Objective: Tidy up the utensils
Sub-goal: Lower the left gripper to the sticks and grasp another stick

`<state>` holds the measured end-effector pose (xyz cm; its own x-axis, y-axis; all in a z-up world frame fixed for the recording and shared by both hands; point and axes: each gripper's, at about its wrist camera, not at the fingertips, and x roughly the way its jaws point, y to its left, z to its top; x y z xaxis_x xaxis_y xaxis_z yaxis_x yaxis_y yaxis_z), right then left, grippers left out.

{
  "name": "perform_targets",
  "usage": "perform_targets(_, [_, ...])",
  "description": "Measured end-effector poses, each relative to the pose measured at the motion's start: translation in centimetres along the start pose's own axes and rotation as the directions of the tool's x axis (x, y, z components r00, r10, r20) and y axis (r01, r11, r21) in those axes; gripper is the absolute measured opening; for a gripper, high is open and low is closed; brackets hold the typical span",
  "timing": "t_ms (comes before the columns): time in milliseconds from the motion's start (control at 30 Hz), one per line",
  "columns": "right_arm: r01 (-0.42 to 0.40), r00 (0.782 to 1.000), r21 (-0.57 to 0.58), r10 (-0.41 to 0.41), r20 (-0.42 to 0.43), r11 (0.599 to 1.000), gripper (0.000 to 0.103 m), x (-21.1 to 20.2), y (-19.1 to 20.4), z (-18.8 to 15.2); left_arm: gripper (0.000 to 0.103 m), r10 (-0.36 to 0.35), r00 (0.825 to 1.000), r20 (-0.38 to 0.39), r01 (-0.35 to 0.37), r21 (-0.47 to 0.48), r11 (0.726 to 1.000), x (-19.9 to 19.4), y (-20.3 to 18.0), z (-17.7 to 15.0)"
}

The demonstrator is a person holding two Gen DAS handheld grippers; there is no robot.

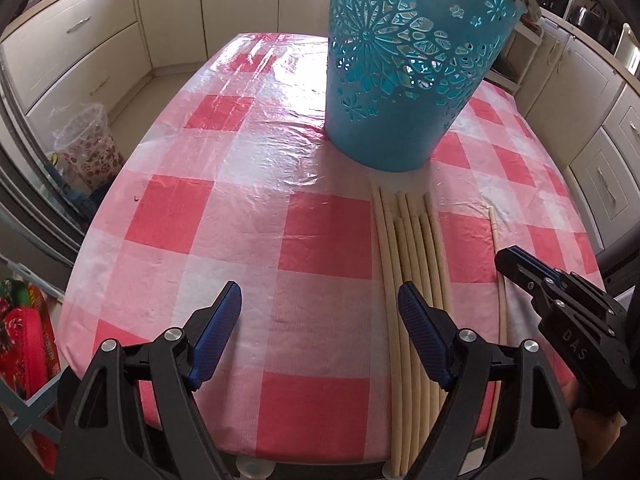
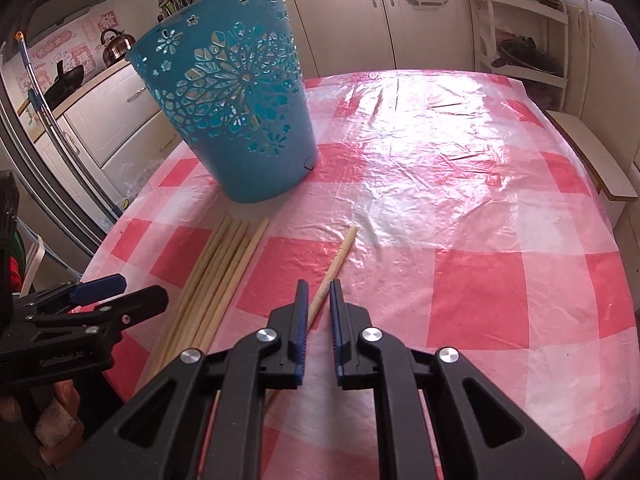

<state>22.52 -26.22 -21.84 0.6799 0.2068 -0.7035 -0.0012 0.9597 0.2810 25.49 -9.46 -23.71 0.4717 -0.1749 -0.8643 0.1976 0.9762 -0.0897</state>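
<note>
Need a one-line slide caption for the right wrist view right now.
Right gripper closed on a lone chopstick, beside the chopstick bundle and teal basket.

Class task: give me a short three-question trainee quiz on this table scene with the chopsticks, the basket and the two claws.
1. True or false: the blue basket lies on its side.
2. The left claw is: A) open, with nothing between its jaws; B) shut on a chopstick; C) gripping the basket's rim.
3. How many chopsticks lie apart from the bundle?

Key: 1. False; it stands on its base. 2. A. 3. One, the lone chopstick at the tips of the right claw.
</note>
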Motion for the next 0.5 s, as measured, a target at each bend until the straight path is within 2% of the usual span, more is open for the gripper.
perform_targets(233, [-0.041,0.999,0.028,0.041,0.001,0.999,0.011,-0.1,-0.6,0.0,0.077,0.045,0.999,-0.002,-0.045,0.019,0.999,0.9,-0.7,0.9])
perform_targets(500, [-0.040,0.999,0.025,0.040,0.001,0.999,0.012,0.0,-0.6,0.2,0.077,0.105,0.994,0.000,-0.105,0.071,0.992,1.5,-1.1,1.1])
